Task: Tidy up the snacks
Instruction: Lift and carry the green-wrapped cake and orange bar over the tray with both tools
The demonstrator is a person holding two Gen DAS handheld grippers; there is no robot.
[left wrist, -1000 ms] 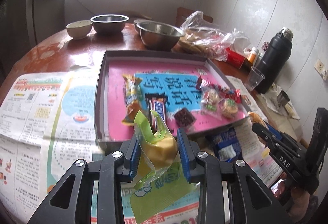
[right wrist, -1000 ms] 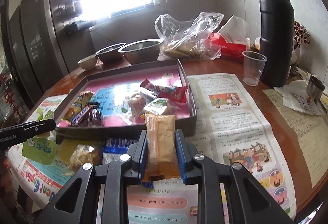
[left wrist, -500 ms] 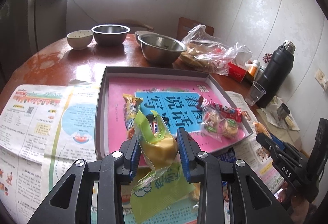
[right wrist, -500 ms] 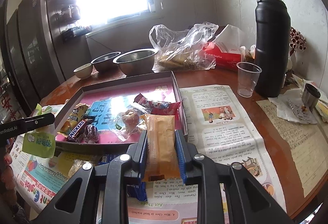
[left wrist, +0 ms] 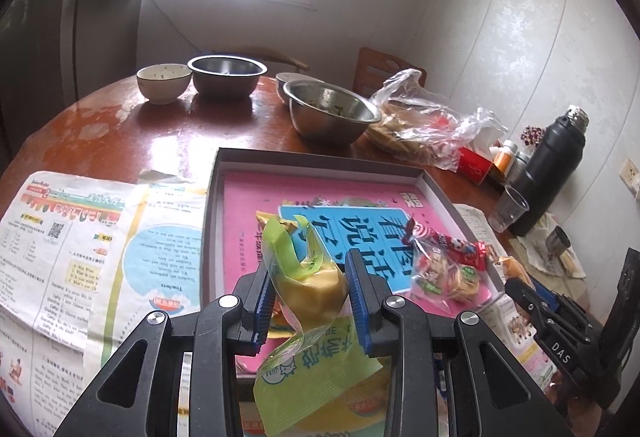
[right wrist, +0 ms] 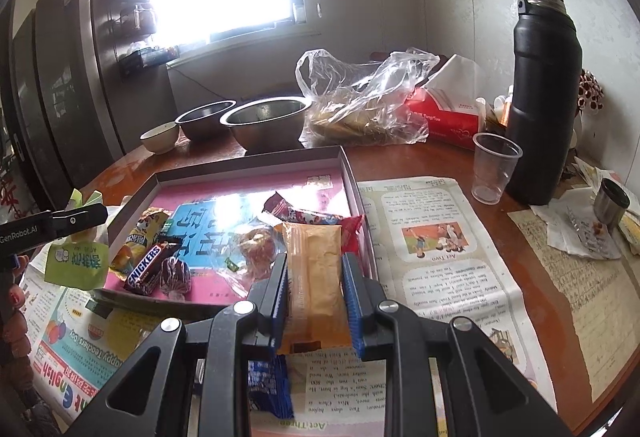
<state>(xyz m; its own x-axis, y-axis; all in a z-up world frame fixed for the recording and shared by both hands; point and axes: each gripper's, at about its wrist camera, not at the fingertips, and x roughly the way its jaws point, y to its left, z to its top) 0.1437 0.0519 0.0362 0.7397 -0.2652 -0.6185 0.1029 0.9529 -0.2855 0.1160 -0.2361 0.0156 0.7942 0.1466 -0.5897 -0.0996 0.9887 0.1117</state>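
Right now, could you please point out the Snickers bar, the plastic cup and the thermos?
Snickers bar (right wrist: pixel 145 265): right wrist view, wrapper's middle.
Plastic cup (right wrist: pixel 493 173): right wrist view, side wall.
Thermos (right wrist: pixel 543 109): right wrist view, body's middle.

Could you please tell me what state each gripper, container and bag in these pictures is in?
left gripper: shut on the green-wrapped snack.
right gripper: shut on the orange snack packet.
tray: open-topped, several snacks inside.
black flask: upright, cap off.
plastic cup: upright, looks empty.
plastic bag: open, crumpled.
Snickers bar: wrapped, lying in the tray.
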